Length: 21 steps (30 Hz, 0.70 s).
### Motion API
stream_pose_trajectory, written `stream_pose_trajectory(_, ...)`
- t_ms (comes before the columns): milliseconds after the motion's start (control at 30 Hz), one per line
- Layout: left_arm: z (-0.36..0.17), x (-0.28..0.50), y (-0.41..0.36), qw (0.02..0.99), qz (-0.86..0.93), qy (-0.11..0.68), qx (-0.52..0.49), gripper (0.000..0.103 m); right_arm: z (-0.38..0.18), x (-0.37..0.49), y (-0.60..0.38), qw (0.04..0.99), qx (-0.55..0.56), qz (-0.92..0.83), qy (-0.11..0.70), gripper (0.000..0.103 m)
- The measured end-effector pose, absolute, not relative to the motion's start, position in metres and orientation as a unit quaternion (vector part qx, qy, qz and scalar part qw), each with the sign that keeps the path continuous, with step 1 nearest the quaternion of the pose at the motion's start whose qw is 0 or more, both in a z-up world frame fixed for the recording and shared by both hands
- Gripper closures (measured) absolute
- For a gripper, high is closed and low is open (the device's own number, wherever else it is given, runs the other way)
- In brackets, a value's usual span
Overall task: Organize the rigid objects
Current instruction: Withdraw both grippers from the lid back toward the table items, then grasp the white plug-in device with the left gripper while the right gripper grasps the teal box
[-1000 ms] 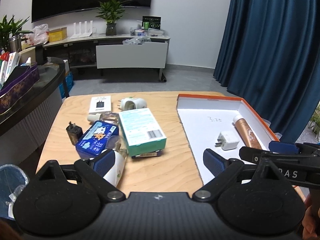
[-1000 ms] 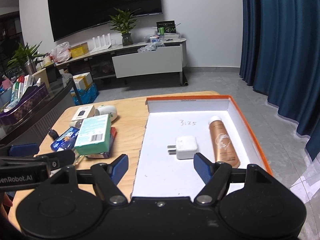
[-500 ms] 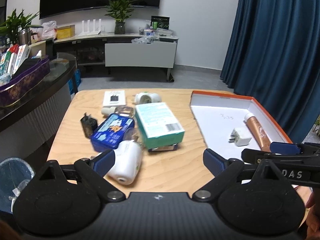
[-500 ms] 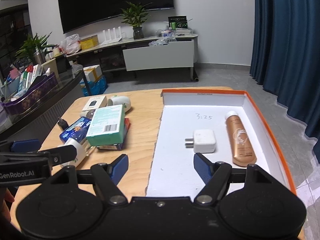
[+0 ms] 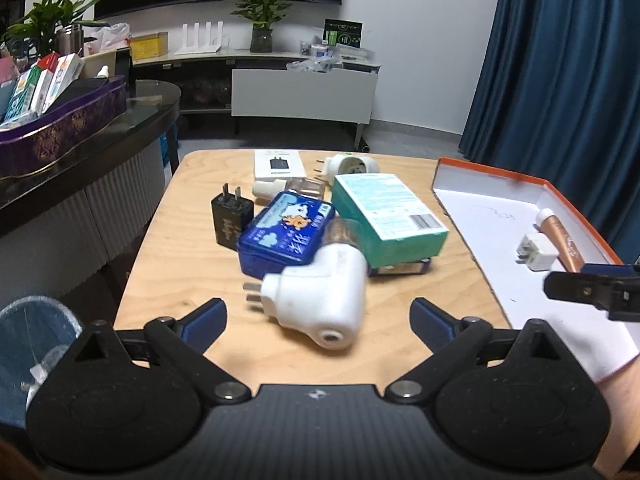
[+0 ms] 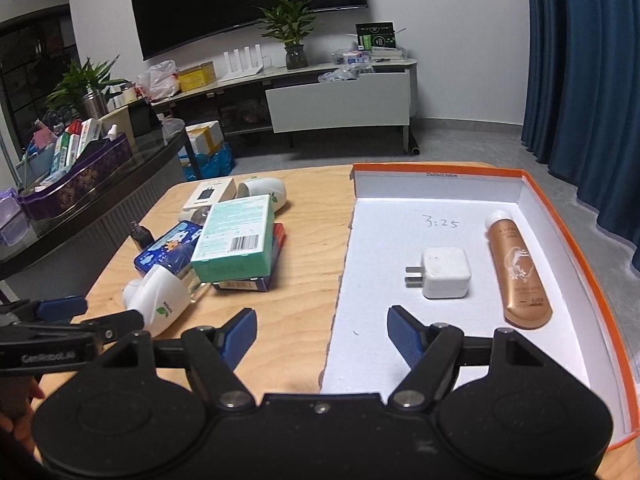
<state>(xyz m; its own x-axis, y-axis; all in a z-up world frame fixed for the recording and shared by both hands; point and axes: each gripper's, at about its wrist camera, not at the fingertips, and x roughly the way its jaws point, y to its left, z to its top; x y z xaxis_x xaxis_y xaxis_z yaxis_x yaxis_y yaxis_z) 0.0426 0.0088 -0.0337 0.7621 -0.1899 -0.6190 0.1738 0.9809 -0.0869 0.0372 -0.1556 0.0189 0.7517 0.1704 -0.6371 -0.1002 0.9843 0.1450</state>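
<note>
Closing in on the white plug-in unit, left gripper spread wide and empty.

Over the last second the left gripper dropped toward the pile, so the white plug-in unit came to lie just ahead, between its parted fingers, ungrasped, leaning against the blue tin and near the teal box on the surface. The right gripper, likewise unclenched and empty, had backed off slightly at the edge of the orange-rimmed tray, where the white charger and bronze tube already lay. Judged next: a pickup for the tray.
</note>
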Motion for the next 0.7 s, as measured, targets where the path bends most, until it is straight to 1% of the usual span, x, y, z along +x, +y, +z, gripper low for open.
stream_pose_trajectory(133, -0.043, 0.062, 0.008, 0.936, -0.110, 0.333, 0.029, 0.000, 0.018, 0.042, -0.154, 0.934, 0.048, 0.075, 0.347, 0.018)
stream_pose_trajectory(400, -0.055, 0.089, 0.006, 0.928, -0.141, 0.343, 0.033, 0.000, 0.016, 0.064, -0.148, 0.926, 0.060, 0.090, 0.362, 0.018)
stream_pose_trajectory(467, -0.059, 0.091, 0.006, 0.925, -0.150, 0.347, 0.035, 0.008, 0.017, 0.072, -0.144, 0.923, 0.067, 0.099, 0.366, 0.018)
stream_pose_trajectory(500, -0.061, 0.091, 0.005, 0.925, -0.146, 0.348, 0.041, 0.015, 0.018, 0.076, -0.141, 0.922, 0.068, 0.106, 0.367, 0.018)
stream_pose_trajectory(700, -0.059, 0.084, 0.010, 0.925, -0.148, 0.349, 0.028, 0.016, 0.021, 0.107, -0.114, 0.912, 0.075, 0.140, 0.378, 0.014)
